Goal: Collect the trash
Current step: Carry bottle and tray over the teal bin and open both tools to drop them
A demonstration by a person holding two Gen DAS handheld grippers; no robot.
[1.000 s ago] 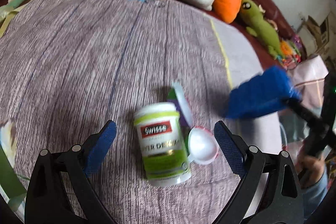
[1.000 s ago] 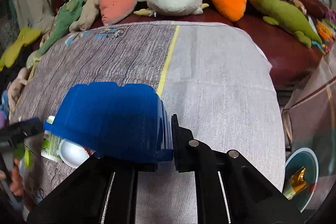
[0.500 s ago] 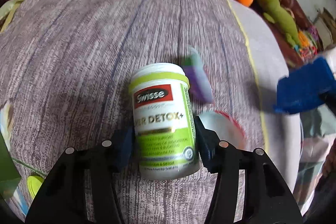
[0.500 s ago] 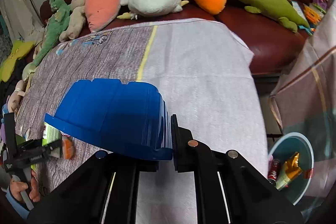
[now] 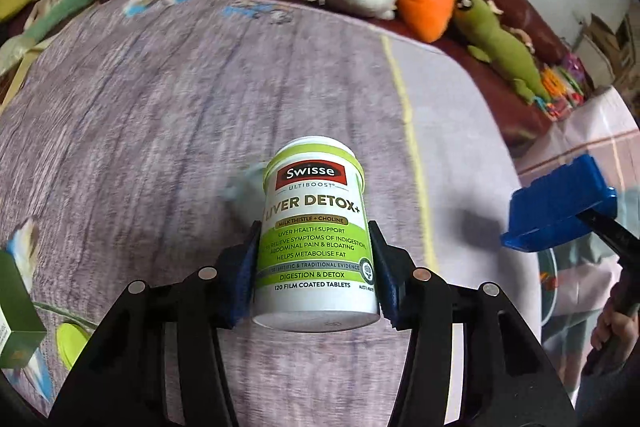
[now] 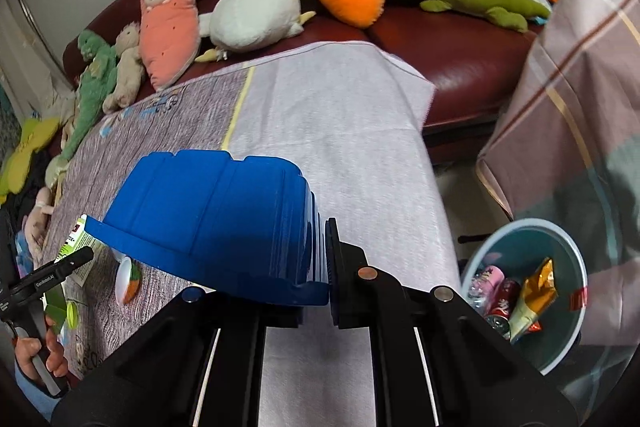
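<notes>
A white and green Swisse supplement bottle sits between the blue pads of my left gripper. The jaws are still closing, the pads press on its sides, and it is held above the purple-grey table cloth. The same bottle shows at the far left of the right wrist view. My right gripper is shut on the edge of a blue plastic container, held upside down over the cloth. That blue container also appears at the right of the left wrist view.
A teal bin with cans and wrappers stands on the floor right of the table. A white cup, a green box and a yellow-green cap lie on the cloth. Plush toys line the red sofa behind.
The left jaws closed on the bottle and raised it off the cloth. The right gripper carried the blue container rightwards, and the bin came further into its view.
</notes>
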